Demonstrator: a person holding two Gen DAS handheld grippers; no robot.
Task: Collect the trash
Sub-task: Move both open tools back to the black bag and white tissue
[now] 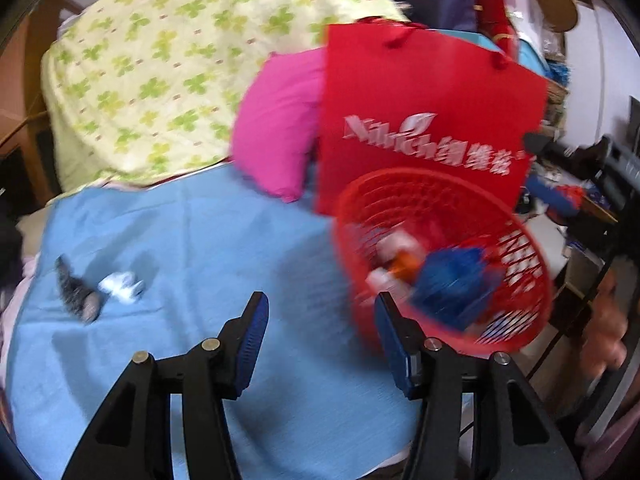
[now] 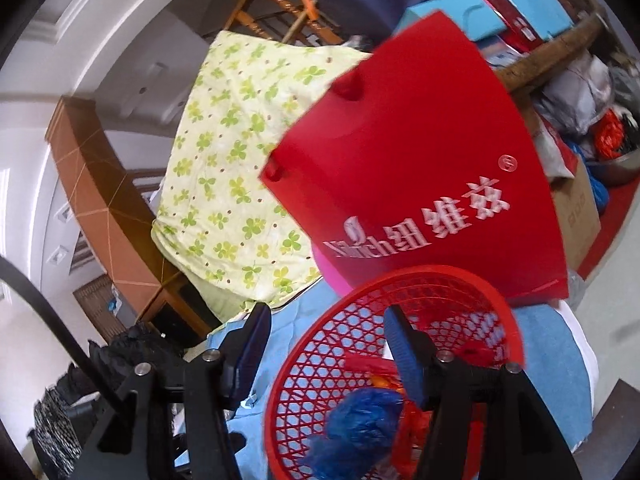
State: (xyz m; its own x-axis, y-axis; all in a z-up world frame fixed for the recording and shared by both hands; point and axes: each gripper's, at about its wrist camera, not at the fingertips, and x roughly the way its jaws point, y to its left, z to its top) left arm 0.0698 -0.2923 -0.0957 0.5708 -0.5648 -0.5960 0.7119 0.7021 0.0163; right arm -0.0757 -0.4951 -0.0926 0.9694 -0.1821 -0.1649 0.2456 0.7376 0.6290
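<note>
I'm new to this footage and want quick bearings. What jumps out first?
A big red paper bag with white lettering stands on the bed behind a red mesh basket that holds a crumpled blue bag. Left of them, on the blue sheet, lie a white crumpled tissue and a dark wrapper.

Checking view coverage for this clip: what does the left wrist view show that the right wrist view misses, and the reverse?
Left wrist only: a white crumpled scrap and a dark grey scrap lying on the blue sheet.
Right wrist only: a wooden ladder-back frame and a cardboard box.
Both: the red basket holding blue crumpled trash, the red paper bag, and the clover-print quilt.
</note>
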